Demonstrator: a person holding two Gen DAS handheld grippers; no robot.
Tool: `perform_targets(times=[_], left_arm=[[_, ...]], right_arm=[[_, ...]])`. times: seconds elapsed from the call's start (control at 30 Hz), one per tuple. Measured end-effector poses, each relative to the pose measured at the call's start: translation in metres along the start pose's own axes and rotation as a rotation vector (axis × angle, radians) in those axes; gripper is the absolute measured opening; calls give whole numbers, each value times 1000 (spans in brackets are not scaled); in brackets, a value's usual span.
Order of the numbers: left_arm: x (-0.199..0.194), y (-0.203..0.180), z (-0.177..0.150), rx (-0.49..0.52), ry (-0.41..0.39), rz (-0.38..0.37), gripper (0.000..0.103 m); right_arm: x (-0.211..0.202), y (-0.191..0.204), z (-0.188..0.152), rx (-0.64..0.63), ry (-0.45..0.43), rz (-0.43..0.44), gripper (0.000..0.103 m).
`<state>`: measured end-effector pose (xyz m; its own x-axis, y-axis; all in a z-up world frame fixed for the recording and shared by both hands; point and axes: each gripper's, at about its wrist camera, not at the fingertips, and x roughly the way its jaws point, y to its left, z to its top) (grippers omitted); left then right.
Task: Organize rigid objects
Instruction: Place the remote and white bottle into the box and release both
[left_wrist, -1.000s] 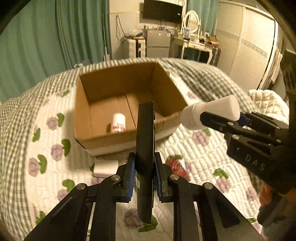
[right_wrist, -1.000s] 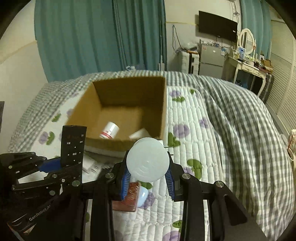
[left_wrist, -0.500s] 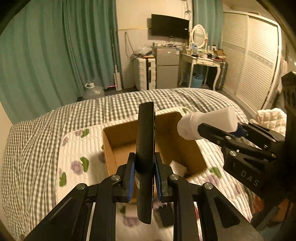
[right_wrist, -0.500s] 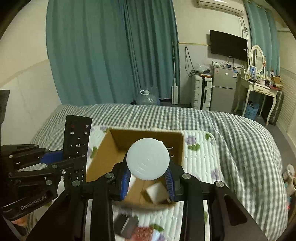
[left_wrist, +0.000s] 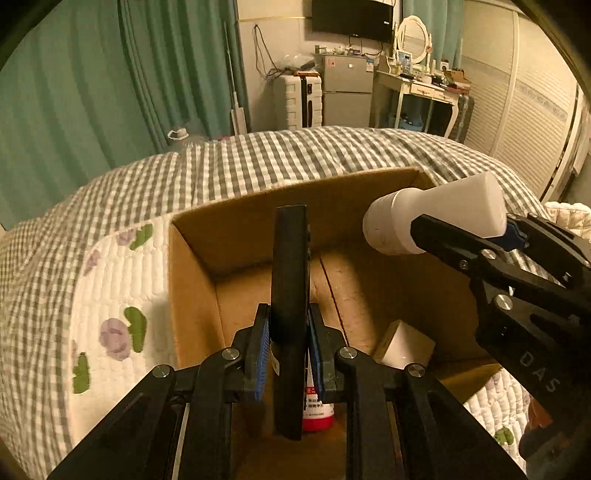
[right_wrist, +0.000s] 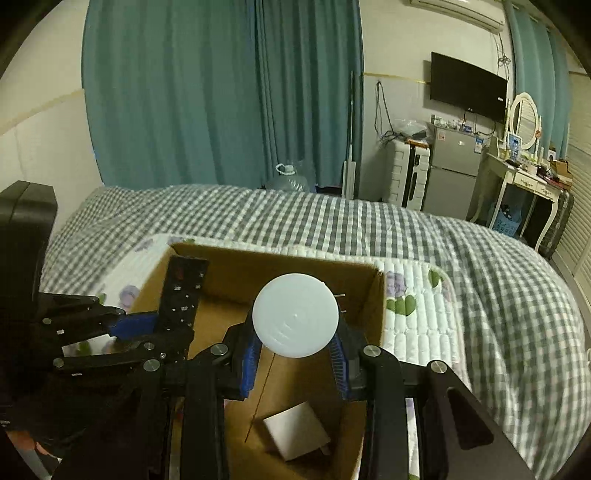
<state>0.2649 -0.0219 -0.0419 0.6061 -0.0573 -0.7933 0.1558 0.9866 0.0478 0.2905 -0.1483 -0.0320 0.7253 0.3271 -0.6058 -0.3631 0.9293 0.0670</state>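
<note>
The left gripper is clamped on a black remote control standing on edge, and the right gripper grips a white bottle lying level, cap end toward the left. Both hang over the open cardboard box on the quilted bed. On the box floor lie a small white box at the right and a red-labelled white bottle at the near side.

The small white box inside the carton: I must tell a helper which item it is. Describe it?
On the checked bed sits an open brown cardboard carton. On its floor lies a small white cube-like box, unlike the red-labelled white bottle nearby.
</note>
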Motion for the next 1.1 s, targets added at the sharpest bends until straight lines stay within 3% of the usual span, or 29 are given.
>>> perform_targets(times=[0.17,0.27,0.57,0.6,0.67,0.7,0.87,0.93,1.1], left_arm=[[11,3,-6,14,-11,48,22],[5,6,-4,3,-25,27,24],[-45,10,-7,-10,-97,52,24],[-56,11,-8,-16,-110,54,26],[-75,13,-10,-24,-133,53,39],[-89,13,-13,-27,-152,55,50],[-149,10,-27,-30,-227,72,57],[-171,11,-35,-41,-252,61,73],[-213,2,-60,-38,-297,70,78]], right_arm=[[23,-9,-10,21,11,8,32],[26,-9,-12,27,6,4,32],[15,-6,-2,48,1,19,33],[10,-5,2,49,-2,21,34],[-4,-2,8,47,-13,-1,54],[-16,-1,11,49,-25,-5,54],[-75,3,25,54,-68,-27,55],[-107,5,27,58,-88,-24,58],[-170,11,19,72,-107,-42,75]])
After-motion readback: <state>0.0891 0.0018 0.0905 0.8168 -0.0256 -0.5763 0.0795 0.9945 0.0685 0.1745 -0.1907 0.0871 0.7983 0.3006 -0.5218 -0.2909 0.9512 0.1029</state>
